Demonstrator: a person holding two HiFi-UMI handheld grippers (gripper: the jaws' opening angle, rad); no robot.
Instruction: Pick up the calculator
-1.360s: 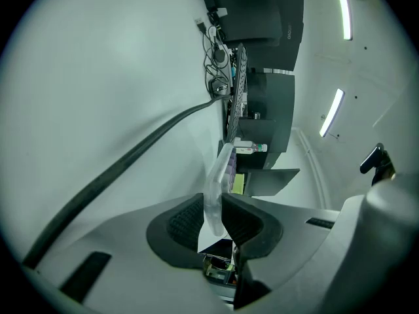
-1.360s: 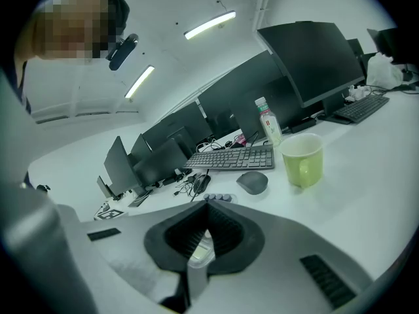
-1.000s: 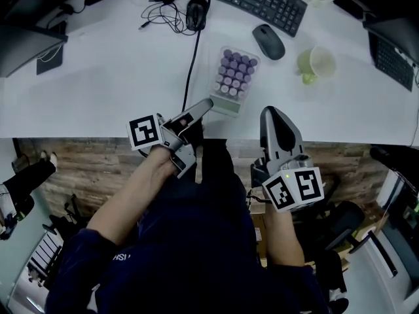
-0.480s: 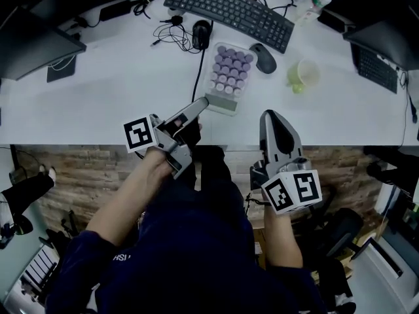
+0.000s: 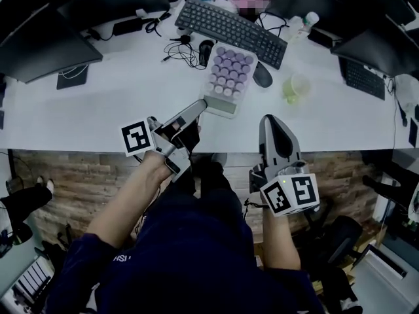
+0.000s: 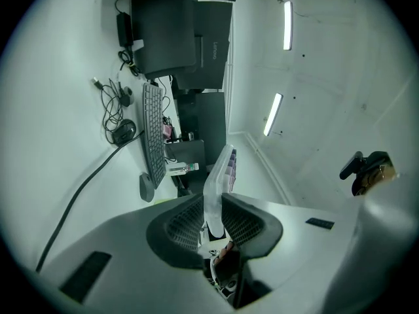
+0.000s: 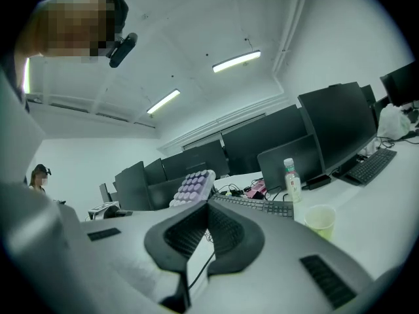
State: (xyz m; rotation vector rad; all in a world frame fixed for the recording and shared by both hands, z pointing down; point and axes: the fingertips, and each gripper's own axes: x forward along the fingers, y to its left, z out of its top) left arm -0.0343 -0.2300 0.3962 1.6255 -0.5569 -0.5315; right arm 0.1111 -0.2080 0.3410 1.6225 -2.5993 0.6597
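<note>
The calculator (image 5: 225, 78) is white with round purple keys and a small display at its near end. My left gripper (image 5: 198, 106) is shut on its near edge and holds it up off the white desk (image 5: 98, 113). In the left gripper view the calculator (image 6: 220, 173) stands edge-on between the pads, reaching away from me. My right gripper (image 5: 272, 125) hovers at the desk's front edge, to the right of the calculator, shut with nothing in it. The right gripper view shows the calculator (image 7: 193, 186) raised at left, past the closed jaws of the right gripper (image 7: 208, 209).
Behind the calculator lie a black keyboard (image 5: 229, 25), a wired black mouse (image 5: 206, 51) with tangled cable, and a grey mouse (image 5: 262, 76). A green cup (image 5: 296, 87) and a bottle (image 5: 302, 23) stand to the right. Dark monitors line the back.
Both grippers have risen. The calculator has come up off the desk in the left gripper's grip and looks nearer and larger. The right gripper stays shut and empty.
</note>
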